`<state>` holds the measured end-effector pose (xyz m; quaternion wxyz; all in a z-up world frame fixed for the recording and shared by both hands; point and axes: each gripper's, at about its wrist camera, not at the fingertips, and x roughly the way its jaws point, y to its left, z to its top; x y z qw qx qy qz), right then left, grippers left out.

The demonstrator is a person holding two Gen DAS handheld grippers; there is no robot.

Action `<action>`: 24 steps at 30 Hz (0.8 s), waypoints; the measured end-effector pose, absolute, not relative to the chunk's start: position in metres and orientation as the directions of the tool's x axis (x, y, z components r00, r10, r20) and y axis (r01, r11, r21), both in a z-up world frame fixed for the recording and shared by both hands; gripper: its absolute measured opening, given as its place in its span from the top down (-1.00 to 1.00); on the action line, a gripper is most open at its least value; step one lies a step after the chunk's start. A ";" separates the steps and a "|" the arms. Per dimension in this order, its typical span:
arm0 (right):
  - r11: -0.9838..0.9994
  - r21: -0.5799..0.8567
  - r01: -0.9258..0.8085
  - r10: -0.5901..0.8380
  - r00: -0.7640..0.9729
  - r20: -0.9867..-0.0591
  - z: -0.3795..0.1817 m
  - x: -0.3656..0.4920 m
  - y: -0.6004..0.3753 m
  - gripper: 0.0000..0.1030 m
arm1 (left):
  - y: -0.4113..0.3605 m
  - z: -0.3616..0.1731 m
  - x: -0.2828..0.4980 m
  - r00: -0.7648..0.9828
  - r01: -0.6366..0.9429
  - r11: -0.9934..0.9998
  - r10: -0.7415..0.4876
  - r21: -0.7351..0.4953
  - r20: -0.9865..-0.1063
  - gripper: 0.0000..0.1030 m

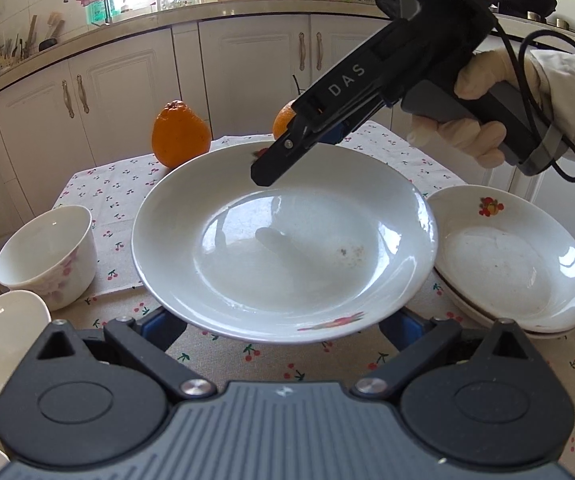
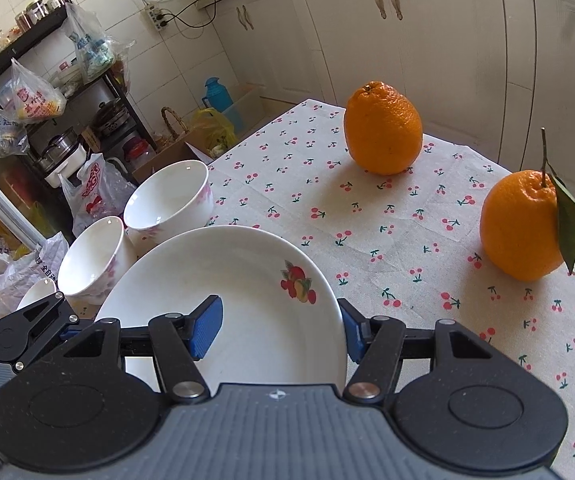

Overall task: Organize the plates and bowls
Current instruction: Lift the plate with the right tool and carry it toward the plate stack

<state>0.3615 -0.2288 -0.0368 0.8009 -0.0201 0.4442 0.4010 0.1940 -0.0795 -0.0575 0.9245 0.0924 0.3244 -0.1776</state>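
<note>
Kitchen cabinets ring a cherry-print worktop [image 1: 223, 364]: bowls [image 1: 49, 256] sit left, the plate [image 1: 283, 240] hangs mid-air, a plate stack [image 1: 515, 268] lies right. Left hand-held gripper [image 1: 283, 330] is open beneath the near rim; right hand-held gripper [image 2: 281, 330] straddles the far rim, unclamped. Close one firmly before carrying right.

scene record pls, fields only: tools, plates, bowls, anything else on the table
left tool: open, pads wide apart under the near rim of the big plate
right tool: open, one pad inside the big plate's rim, one outside
stacked plates: on the table, right of the big plate
bowls: two upright on the big plate's left, and
oranges: two on the cherry tablecloth, bare one, one with stem and leaf
</note>
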 end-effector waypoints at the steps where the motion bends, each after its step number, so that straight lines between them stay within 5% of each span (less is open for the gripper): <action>1: 0.680 0.325 -0.657 0.626 0.289 -0.725 -0.035 0.359 -0.230 -0.30 | -0.080 -0.055 0.191 0.726 0.393 0.918 -0.272 0.057 -0.632 -0.95; 24: 0.738 0.329 -0.589 0.611 0.376 -0.697 -0.019 0.294 -0.271 -0.30 | -0.098 -0.034 0.148 0.699 0.497 0.864 -0.346 0.077 -0.626 -0.95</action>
